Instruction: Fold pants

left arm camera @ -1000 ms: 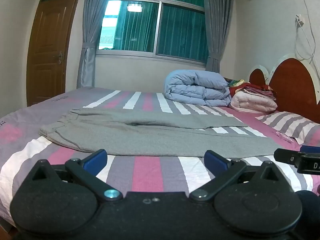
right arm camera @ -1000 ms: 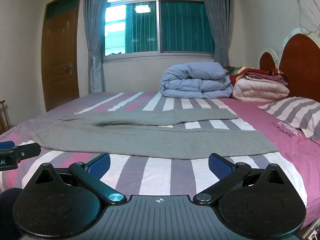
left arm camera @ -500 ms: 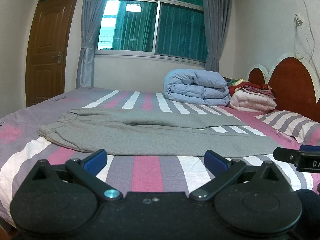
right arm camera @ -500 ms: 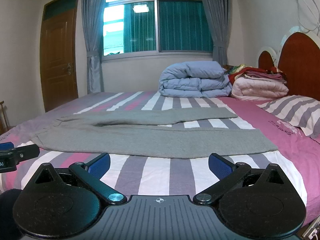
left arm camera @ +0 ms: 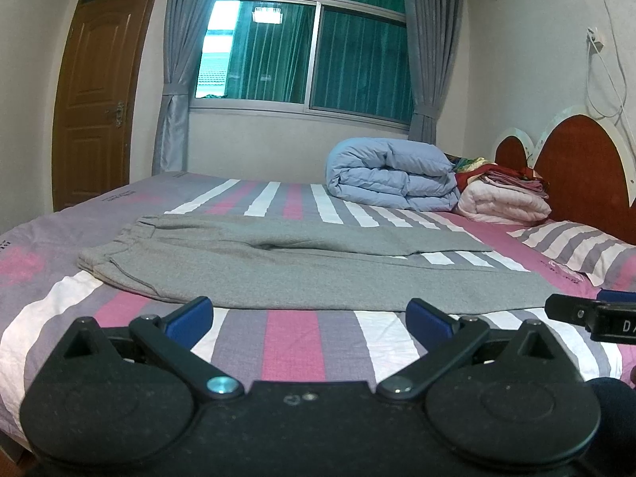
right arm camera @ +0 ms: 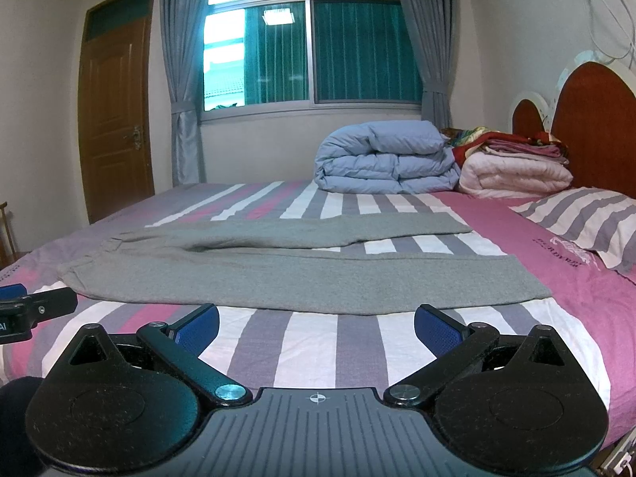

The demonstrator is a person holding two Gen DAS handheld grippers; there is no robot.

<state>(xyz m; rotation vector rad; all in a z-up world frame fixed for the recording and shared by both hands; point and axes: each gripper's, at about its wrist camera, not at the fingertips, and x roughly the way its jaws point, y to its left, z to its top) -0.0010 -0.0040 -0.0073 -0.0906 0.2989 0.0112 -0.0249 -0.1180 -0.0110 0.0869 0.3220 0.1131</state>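
Note:
Grey pants [left arm camera: 278, 270] lie flat across the striped bed [left arm camera: 290, 334], waistband at the left, both legs spread toward the right; they also show in the right wrist view [right arm camera: 302, 278]. My left gripper [left arm camera: 310, 316] is open and empty, held just short of the near leg's edge. My right gripper [right arm camera: 316, 324] is open and empty, also just short of the near leg, toward its cuff end. Each gripper's finger shows at the edge of the other's view.
A folded blue duvet [left arm camera: 391, 175] and a pink folded blanket [left arm camera: 503, 202] with clothes on it sit at the far side near the red headboard [left arm camera: 576, 167]. A striped pillow [right arm camera: 584, 218] lies at the right. A window and a door stand behind.
Both grippers have edged slightly forward toward the pants. The pants have not moved and both grippers stay open.

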